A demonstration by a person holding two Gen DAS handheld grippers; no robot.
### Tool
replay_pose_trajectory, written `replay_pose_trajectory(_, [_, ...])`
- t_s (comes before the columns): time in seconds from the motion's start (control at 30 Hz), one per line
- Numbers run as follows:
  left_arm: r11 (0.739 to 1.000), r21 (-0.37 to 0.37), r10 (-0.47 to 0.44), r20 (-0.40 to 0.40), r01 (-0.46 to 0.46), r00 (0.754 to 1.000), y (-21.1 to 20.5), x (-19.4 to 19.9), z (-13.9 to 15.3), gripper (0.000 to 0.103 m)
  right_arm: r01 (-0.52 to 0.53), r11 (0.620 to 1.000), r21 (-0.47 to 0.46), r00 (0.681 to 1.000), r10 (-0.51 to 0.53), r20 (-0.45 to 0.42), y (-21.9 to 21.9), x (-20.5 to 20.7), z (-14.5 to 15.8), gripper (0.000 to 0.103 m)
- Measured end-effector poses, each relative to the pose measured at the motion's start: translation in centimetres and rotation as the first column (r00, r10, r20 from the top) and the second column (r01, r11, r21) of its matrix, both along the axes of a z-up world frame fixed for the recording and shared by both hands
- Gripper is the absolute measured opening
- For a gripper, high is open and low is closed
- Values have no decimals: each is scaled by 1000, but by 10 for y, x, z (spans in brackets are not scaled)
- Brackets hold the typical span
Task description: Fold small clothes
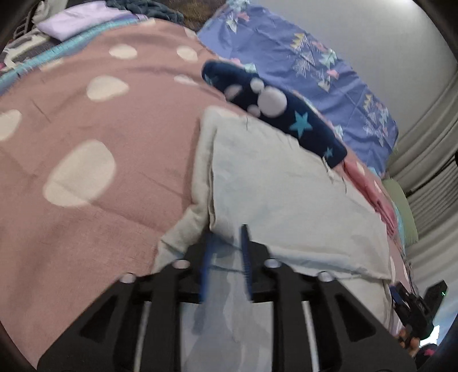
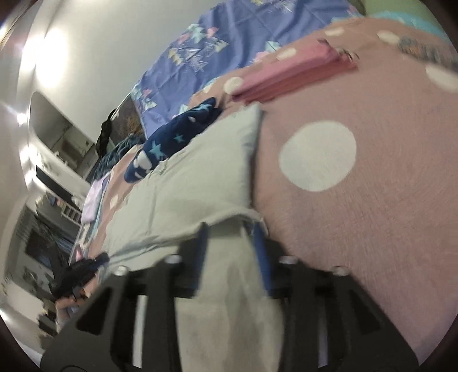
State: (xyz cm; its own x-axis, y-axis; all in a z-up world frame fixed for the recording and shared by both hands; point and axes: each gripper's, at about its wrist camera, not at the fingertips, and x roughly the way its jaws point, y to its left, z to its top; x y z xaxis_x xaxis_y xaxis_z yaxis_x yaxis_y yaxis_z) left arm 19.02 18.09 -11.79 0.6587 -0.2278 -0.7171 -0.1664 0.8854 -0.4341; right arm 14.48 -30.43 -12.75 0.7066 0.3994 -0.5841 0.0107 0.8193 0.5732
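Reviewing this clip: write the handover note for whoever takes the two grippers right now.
Left gripper: shut on the near edge of the pale cloth.
Right gripper: shut on the same cloth, at its other near corner.
The cloth lies on the pink spotted blanket, its far end touching the navy star garment.
Done, apparently: a folded pink item and a lilac one lie aside.
Left: finish folding the pale cloth, then probably the navy garment.

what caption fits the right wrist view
Right tool gripping the pale cloth's near edge on the polka-dot bedspread.
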Motion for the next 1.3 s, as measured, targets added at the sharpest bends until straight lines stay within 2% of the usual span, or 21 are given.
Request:
replay_pose_trajectory(0.1, [998, 67, -3, 95, -3, 995, -8, -1, 28, 29, -58, 997, -50, 997, 60, 57, 8, -2, 28, 38])
replay_pose_trajectory(0.17, [997, 76, -44, 135, 34, 990, -20, 5, 40, 29, -43, 994, -98, 996, 51, 77, 6, 7, 44, 38])
replay_pose_trajectory(0.23, [994, 65, -93, 115, 86, 989, -37, 20, 36, 29, -20, 989, -146, 998, 29, 64, 1, 36, 52, 42])
replay_pose_trajectory(0.3, [988, 98, -125, 66, 118, 990, -56, 34, 20, 37, -4, 989, -146, 1000, 8, 29, -7, 68, 45, 42])
replay_pose_trajectory(0.37, [964, 209, -160, -28, 162, 987, -81, 45, -14, 41, 39, 989, -140, 999, -44, -29, -16, 104, 30, 43])
replay_pose_trajectory(0.43, [919, 351, -190, -2, 178, 982, -105, 41, -17, 49, 35, 991, -127, 996, -45, -78, -19, 128, 14, 43])
replay_pose_trajectory(0.5, [898, 393, -211, -17, 201, 977, -114, 42, -16, 56, -5, 992, -130, 995, -7, -96, -12, 147, 5, 35])
replay_pose_trajectory(0.53, [899, 388, -212, -19, 203, 977, -112, 43, -19, 57, -16, 989, -149, 996, 3, -89, -8, 152, 4, 15])
replay_pose_trajectory(0.57, [910, 363, -212, -13, 202, 977, -107, 42, -18, 57, -25, 986, -166, 996, 11, -84, -4, 157, 4, 2])
replay_pose_trajectory(0.63, [926, 320, -212, 3, 200, 977, -100, 42, -20, 58, 10, 986, -164, 999, -17, -39, -5, 151, 13, 2])
replay_pose_trajectory(0.73, [930, 308, -211, 9, 198, 977, -101, 42, -19, 58, 93, 962, -256, 994, -76, 76, -2, 132, 38, 2])
replay_pose_trajectory(0.8, [923, 329, -214, 0, 202, 977, -107, 46, -18, 61, 164, 881, -444, 986, -139, 87, 5, 140, 36, 0])
replay_pose_trajectory(0.87, [918, 341, -216, -2, 204, 976, -110, 43, -17, 61, 143, 798, -586, 985, -173, 5, 5, 159, 15, 0])
replay_pose_trajectory(0.9, [919, 339, -216, 0, 203, 976, -109, 43, -17, 62, 122, 833, -540, 983, -175, -49, -4, 162, 7, 0])
replay_pose_trajectory(0.97, [925, 322, -217, 6, 204, 976, -106, 42, -17, 62, 133, 909, -396, 988, -151, -14, -13, 141, 15, 3])
replay_pose_trajectory(1.07, [923, 319, -227, 4, 214, 974, -108, 42, -18, 66, 36, 930, -365, 995, 2, 102, 11, 90, 44, 7])
replay_pose_trajectory(1.1, [921, 324, -228, 3, 215, 974, -109, 42, -18, 66, -30, 931, -363, 987, 85, 137, 25, 68, 50, 14])
replay_pose_trajectory(1.13, [919, 329, -229, 1, 216, 973, -109, 42, -18, 67, -70, 924, -377, 982, 131, 137, 35, 58, 50, 27])
replay_pose_trajectory(1.17, [919, 330, -229, 1, 216, 973, -109, 42, -18, 67, -128, 895, -428, 977, 188, 103, 51, 43, 43, 31])
replay_pose_trajectory(1.27, [922, 319, -231, 4, 217, 973, -109, 42, -18, 67, -194, 807, -558, 980, 184, -75, 68, 27, -14, 31])
replay_pose_trajectory(1.3, [921, 322, -232, 2, 219, 973, -110, 42, -18, 67, -186, 814, -550, 982, 180, -66, 65, 25, -24, 31])
